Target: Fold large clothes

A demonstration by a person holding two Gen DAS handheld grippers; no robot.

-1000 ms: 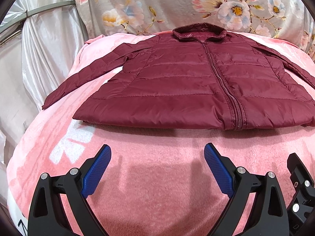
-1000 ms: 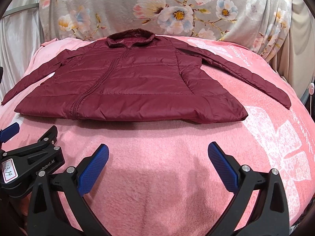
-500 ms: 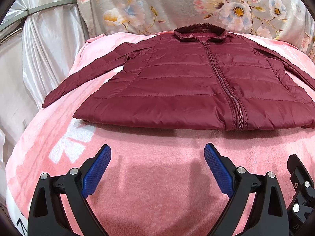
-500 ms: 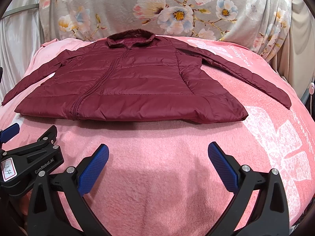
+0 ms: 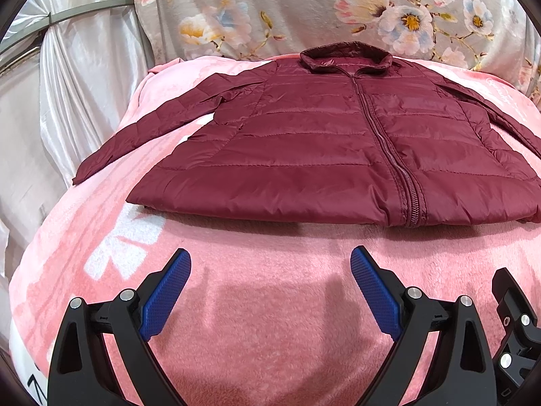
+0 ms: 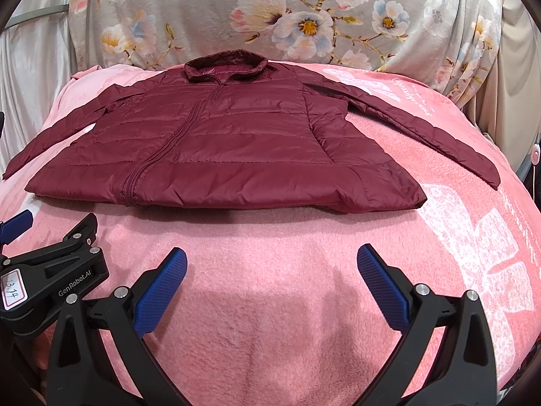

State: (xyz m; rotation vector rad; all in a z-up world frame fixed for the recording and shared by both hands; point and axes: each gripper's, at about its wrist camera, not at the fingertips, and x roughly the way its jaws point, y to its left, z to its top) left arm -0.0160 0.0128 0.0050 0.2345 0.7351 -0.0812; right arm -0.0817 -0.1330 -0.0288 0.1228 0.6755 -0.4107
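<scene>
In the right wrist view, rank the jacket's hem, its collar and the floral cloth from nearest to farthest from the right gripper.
From the right gripper, open above the pink blanket:
1. Jacket hem, just ahead, across the middle.
2. Jacket collar, at the jacket's far end, centre-left.
3. Floral cloth, upright behind the collar.

Jacket (image 6: 236, 149): maroon, zipped, lying flat on the pink blanket (image 6: 287, 253) — sleeves spread left and right.
Right gripper (image 6: 270, 270): near, jaws wide apart, empty.
</scene>
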